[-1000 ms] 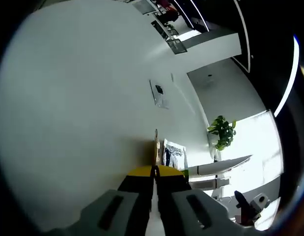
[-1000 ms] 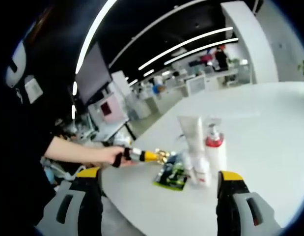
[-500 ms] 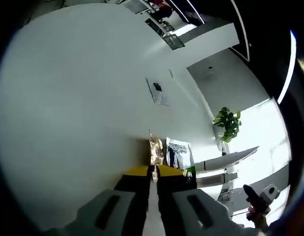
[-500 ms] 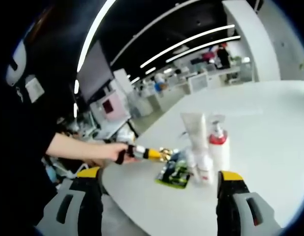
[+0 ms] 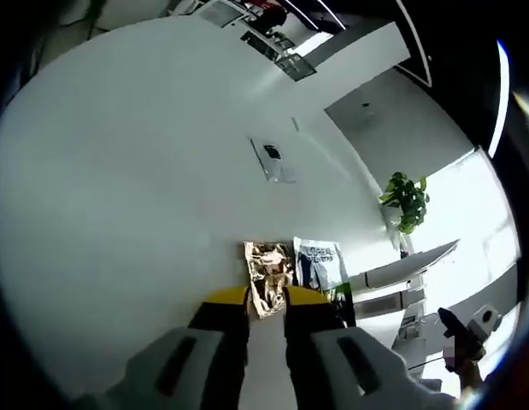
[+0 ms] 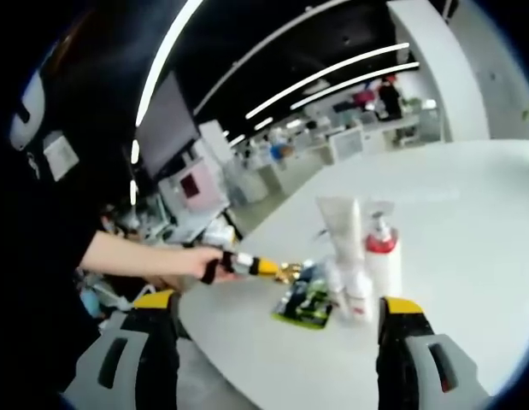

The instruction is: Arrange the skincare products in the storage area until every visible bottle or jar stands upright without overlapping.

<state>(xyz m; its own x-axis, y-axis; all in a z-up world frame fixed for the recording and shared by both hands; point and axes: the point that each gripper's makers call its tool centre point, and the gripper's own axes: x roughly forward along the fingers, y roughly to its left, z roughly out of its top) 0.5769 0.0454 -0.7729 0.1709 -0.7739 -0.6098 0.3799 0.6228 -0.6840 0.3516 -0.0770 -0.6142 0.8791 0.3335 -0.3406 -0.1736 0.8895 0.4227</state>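
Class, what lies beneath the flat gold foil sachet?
The gold foil sachet lies flat on the white table. Anything beneath it is covered. A white printed sachet lies beside it.

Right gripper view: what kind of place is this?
Likely an open-plan office: long ceiling light strips, rows of desks in the background, and a large white table holding the skincare bottles.

You worked at a broad white round counter (image 6: 469,256) in an open office with a dark ceiling, long white strip lights (image 6: 324,77) and a green potted plant (image 5: 407,201).
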